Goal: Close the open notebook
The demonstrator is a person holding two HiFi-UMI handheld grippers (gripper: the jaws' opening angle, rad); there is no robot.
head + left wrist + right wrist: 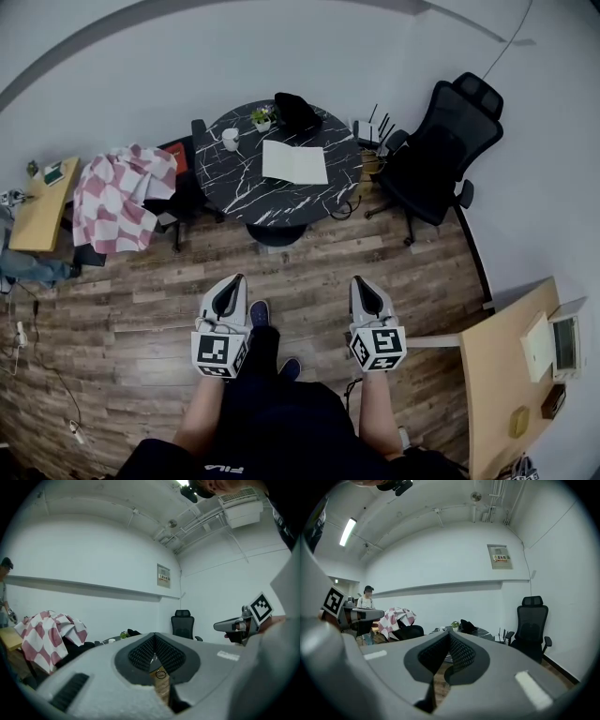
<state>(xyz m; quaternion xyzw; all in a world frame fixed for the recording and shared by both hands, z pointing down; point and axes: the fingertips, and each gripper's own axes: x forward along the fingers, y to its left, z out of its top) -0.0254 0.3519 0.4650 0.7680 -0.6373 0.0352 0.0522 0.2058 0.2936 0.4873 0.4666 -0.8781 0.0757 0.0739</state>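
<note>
Wood-plank floor point(141, 309) fills most of the head view, and a person stands on it well short of a round black marble counter point(234, 192) at the far side of the room. A black office chair point(441, 150) sits to the right of the counter and a red-and-white checked cloth point(117, 197) is draped over a seat to its left. The open notebook point(294, 162) lies flat on the counter's right half, its pale pages facing up and its spread wider left to right than near to far. This suggests the spine runs near to far. A black bag point(298, 111), a small potted plant point(262, 117) and a white cup point(230, 139) stand along the far edge, apart from the notebook. The left tool point(235, 279) and right tool point(357, 280) are held low in front of the person's legs, each with its jaws together on nothing. Both point toward the counter. The notebook lies straight ahead and well apart from both, about midway between their lines. Neither hand looks clearly nearer, so the person must first walk up to the counter.
</note>
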